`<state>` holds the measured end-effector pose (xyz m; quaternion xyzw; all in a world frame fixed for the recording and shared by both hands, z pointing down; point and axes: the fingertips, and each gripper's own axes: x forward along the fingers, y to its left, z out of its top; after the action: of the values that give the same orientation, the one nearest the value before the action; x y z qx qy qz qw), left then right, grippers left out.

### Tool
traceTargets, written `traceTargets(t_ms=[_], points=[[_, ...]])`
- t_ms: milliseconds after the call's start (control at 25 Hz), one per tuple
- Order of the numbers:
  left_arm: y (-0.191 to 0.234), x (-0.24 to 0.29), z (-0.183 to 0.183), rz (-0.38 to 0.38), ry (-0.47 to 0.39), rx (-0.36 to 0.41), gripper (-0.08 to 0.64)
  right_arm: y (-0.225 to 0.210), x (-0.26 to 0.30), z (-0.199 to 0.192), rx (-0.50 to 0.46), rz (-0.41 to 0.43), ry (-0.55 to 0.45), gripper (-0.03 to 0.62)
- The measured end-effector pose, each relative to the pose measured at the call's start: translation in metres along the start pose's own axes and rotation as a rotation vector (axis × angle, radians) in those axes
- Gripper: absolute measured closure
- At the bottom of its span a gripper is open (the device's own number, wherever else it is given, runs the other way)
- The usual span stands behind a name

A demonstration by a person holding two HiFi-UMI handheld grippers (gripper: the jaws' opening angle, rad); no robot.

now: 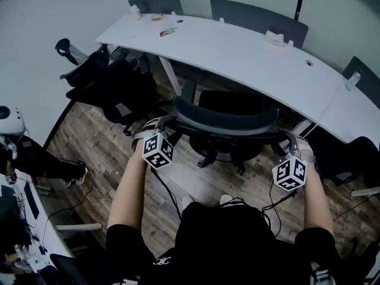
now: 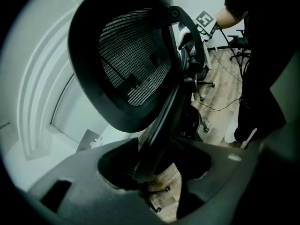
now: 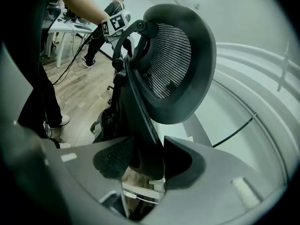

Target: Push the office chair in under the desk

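Note:
A black office chair (image 1: 228, 122) with a mesh back stands in front of the curved white desk (image 1: 249, 55), its seat reaching the desk's near edge. My left gripper (image 1: 155, 140) holds the left end of the chair's back frame and my right gripper (image 1: 291, 159) holds the right end. In the left gripper view the jaws of the left gripper (image 2: 154, 161) close on the dark frame bar under the mesh back (image 2: 131, 64). The right gripper view has the right gripper (image 3: 147, 158) clamped on the bar below the mesh (image 3: 173, 64).
More black chairs stand at the left (image 1: 113, 85), behind the desk (image 1: 255, 13) and at the right (image 1: 353, 159). Cables (image 1: 166, 189) trail over the wooden floor. Another person (image 1: 35, 159) sits at the far left. Small items (image 1: 168, 32) lie on the desk.

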<state>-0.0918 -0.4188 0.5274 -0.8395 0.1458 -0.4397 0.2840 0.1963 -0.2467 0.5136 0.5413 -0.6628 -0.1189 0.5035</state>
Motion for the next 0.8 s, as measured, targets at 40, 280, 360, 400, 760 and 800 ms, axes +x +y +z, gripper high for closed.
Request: traceTargets(t_ms=[40,280,360,400,760,800], points=[[0.006,0.003,-0.002,0.0,-0.008,0.004,0.345,-0.002,0.004,0.003,0.004,-0.004,0.005,0.385],[0.036,0.021,-0.021,-0.031,-0.046,0.044,0.344,0.001,0.023,0.024,0.046,-0.032,0.042,0.385],[0.047,0.028,-0.026,-0.046,-0.064,0.063,0.345,0.0,0.029,0.03,0.067,-0.05,0.061,0.383],[0.053,0.031,-0.029,-0.053,-0.072,0.074,0.345,0.0,0.033,0.034,0.076,-0.06,0.071,0.383],[0.099,0.057,-0.053,-0.116,-0.119,0.143,0.345,0.004,0.058,0.067,0.132,-0.099,0.124,0.382],[0.103,0.06,-0.054,-0.122,-0.127,0.148,0.345,0.003,0.06,0.069,0.134,-0.102,0.128,0.382]])
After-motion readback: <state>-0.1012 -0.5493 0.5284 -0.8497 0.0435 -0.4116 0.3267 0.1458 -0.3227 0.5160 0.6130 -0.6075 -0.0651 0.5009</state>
